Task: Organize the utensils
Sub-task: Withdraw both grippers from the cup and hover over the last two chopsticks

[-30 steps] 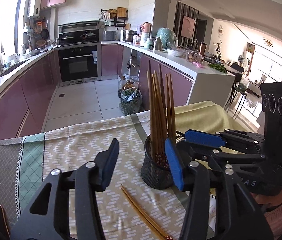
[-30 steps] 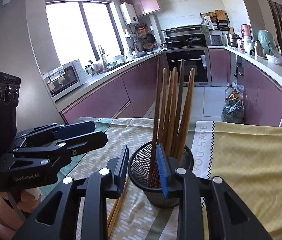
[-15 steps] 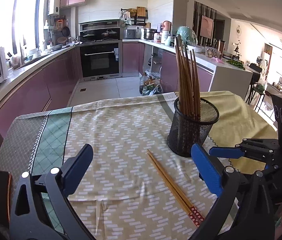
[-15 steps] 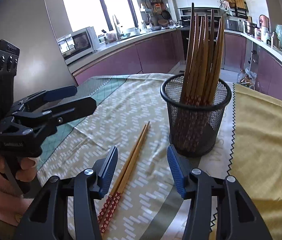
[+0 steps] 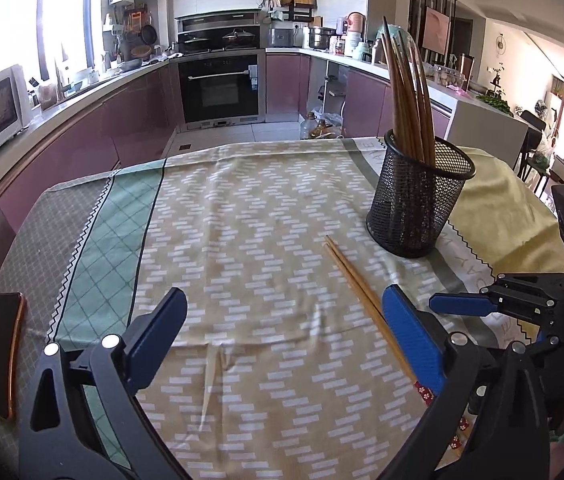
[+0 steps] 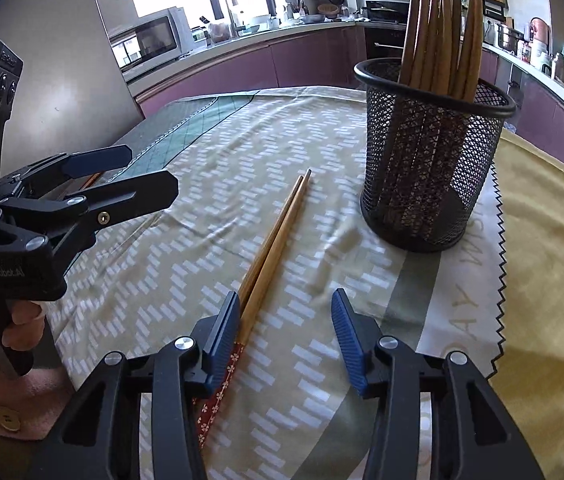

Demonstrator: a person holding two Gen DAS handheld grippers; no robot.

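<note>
Both hand-held grippers have dropped low over the bench. The left hand-held gripper point(image 5: 284, 328) gapes wide, empty. The right hand-held gripper point(image 6: 286, 336) stands half apart, its jaws just narrowing, beside the loose chopsticks point(image 6: 278, 236) near the mesh cup point(image 6: 430, 160). They go in next, I think.

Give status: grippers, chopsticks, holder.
Left gripper open, empty. Right gripper open, empty. Chopstick pair flat on tablecloth beside mesh holder. Nothing blocking.

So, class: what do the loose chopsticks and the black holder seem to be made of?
Loose chopsticks: probably wood or bamboo, smooth tan shafts, red flower-patterned ends. Black holder: likely metal mesh, see-through weave with a solid rim, matte black.
</note>
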